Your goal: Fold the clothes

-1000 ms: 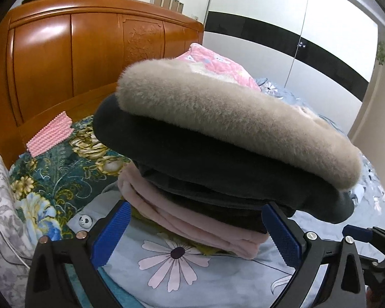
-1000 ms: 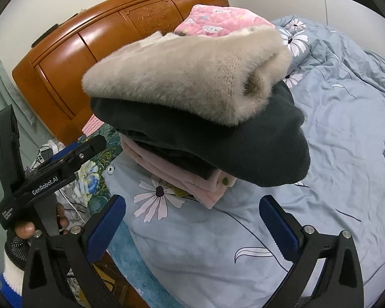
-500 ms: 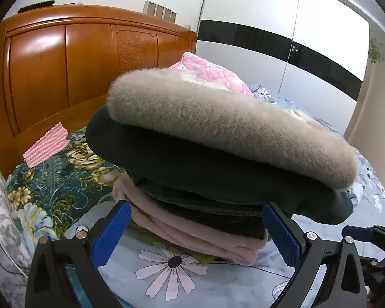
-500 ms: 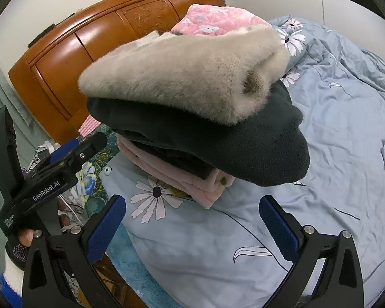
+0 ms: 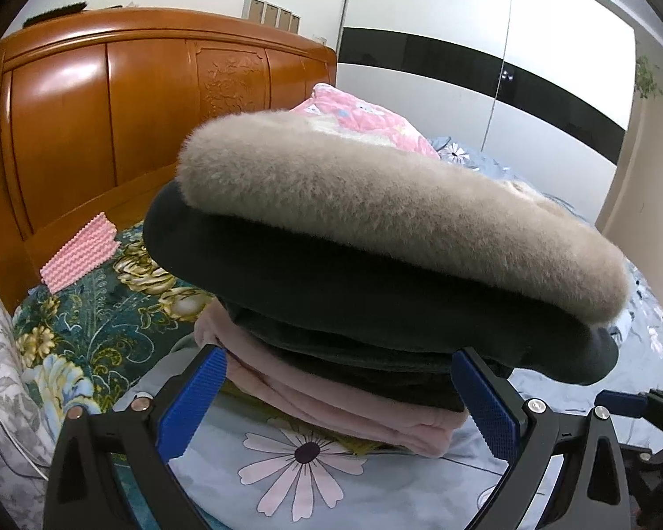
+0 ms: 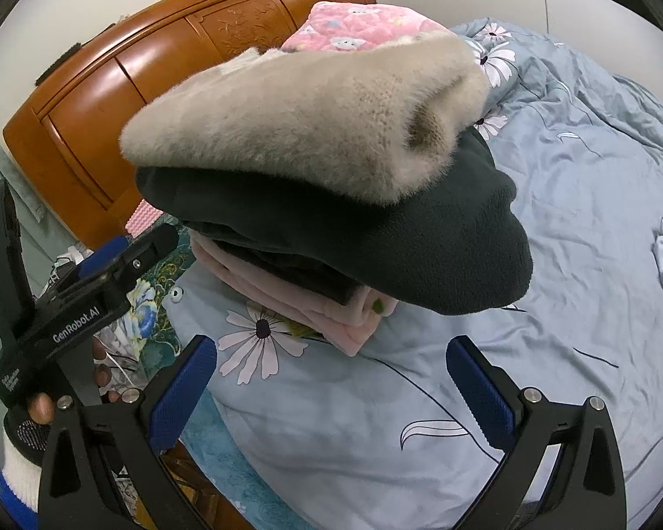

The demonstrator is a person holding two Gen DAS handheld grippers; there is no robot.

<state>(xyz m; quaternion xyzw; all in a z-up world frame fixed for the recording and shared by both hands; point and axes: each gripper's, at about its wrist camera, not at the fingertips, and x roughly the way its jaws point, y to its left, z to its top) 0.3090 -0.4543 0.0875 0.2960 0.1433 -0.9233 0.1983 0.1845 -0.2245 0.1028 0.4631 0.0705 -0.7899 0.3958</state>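
Your left gripper (image 5: 338, 391) has its fingers apart, reaching the pink garment (image 5: 340, 406) at the bottom of the folded stack. Your right gripper (image 6: 331, 380) is spread wide too, empty, just short of the stack's near corner. The stack sits on the blue flowered bed sheet (image 6: 574, 229): a beige fluffy garment (image 6: 296, 119) on top, a dark fleece (image 6: 420, 238) under it, near the wooden headboard (image 5: 110, 110).
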